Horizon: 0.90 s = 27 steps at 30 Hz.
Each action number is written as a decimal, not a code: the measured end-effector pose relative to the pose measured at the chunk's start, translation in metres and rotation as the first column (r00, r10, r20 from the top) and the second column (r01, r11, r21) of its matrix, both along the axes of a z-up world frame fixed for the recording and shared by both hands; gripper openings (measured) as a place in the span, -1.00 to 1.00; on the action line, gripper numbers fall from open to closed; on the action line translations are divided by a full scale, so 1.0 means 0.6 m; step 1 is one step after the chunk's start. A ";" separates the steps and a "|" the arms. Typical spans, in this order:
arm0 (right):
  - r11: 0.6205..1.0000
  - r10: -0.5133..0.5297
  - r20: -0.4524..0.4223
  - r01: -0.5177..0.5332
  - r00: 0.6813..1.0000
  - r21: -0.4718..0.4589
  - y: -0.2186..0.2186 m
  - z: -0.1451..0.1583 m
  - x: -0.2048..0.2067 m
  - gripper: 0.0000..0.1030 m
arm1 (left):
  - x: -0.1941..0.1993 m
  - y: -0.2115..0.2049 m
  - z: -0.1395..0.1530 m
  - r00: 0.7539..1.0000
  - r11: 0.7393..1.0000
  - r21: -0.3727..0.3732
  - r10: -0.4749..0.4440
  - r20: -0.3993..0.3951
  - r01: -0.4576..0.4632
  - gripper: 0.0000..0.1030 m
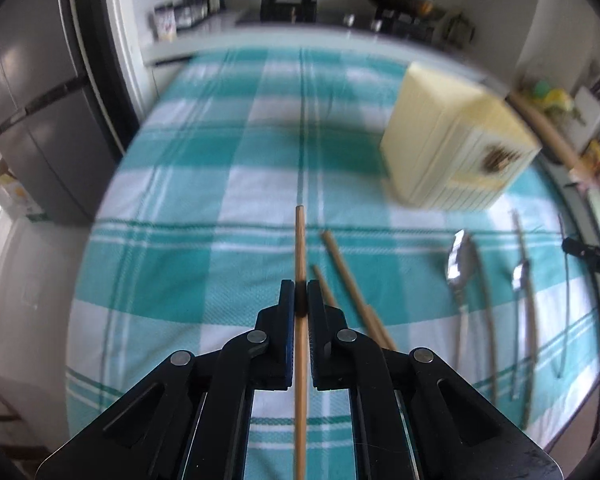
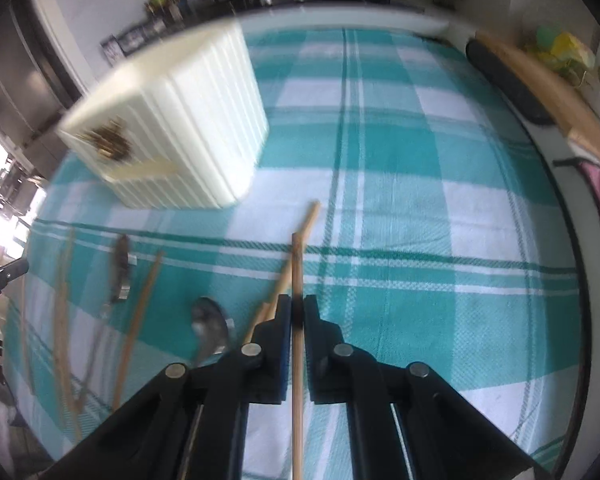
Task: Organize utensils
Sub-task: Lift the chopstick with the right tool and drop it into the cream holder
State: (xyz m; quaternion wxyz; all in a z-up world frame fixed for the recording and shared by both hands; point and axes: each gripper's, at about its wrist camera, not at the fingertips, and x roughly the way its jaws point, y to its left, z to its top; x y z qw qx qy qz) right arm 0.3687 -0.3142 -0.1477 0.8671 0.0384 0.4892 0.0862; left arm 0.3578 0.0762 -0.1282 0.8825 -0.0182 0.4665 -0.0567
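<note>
My left gripper [image 1: 301, 286] is shut on a wooden chopstick [image 1: 300, 240] that sticks out ahead of the fingers, above the teal checked tablecloth [image 1: 204, 184]. Two more chopsticks [image 1: 348, 280] lie just right of it, then a spoon [image 1: 462, 264] and further utensils [image 1: 522, 276]. My right gripper [image 2: 297, 304] is shut on another chopstick [image 2: 297, 264]; a loose chopstick [image 2: 304, 228] lies under it, a spoon [image 2: 210, 330] to its left. The cream ribbed utensil holder [image 1: 452, 136] [image 2: 172, 120] stands beyond both grippers.
Several chopsticks [image 2: 140, 312] and a metal utensil [image 2: 122, 268] lie left in the right wrist view. The other gripper's tip [image 1: 588, 256] [image 2: 0, 276] shows at each frame's edge. A wooden board [image 2: 540, 80] lies at the table's right edge. A fridge [image 1: 32, 100] stands left.
</note>
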 end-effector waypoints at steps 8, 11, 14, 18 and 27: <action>0.998 0.066 0.227 -0.063 0.972 -0.017 0.013 0.167 -0.094 -0.88 | -0.060 0.001 0.176 0.967 0.987 -0.115 -0.078 0.242 0.108 -0.91; 0.999 0.046 0.316 -0.044 0.948 -0.014 0.013 0.223 -0.094 -0.88 | -0.053 -0.011 0.239 0.948 0.979 -0.152 -0.083 0.308 0.135 -0.92; 1.000 0.021 0.423 -0.027 0.906 0.008 0.022 0.296 -0.076 -0.88 | -0.018 -0.035 0.315 0.914 0.977 -0.157 -0.070 0.399 0.143 -0.92; 0.999 0.002 0.544 -0.028 0.839 0.039 0.047 0.394 -0.018 -0.88 | 0.042 -0.074 0.393 0.886 0.971 -0.189 -0.044 0.461 0.146 -0.92; 0.999 0.020 0.545 -0.031 0.838 0.011 0.115 0.374 0.103 -0.88 | 0.165 -0.170 0.351 0.928 0.980 -0.158 -0.052 0.369 0.118 -0.92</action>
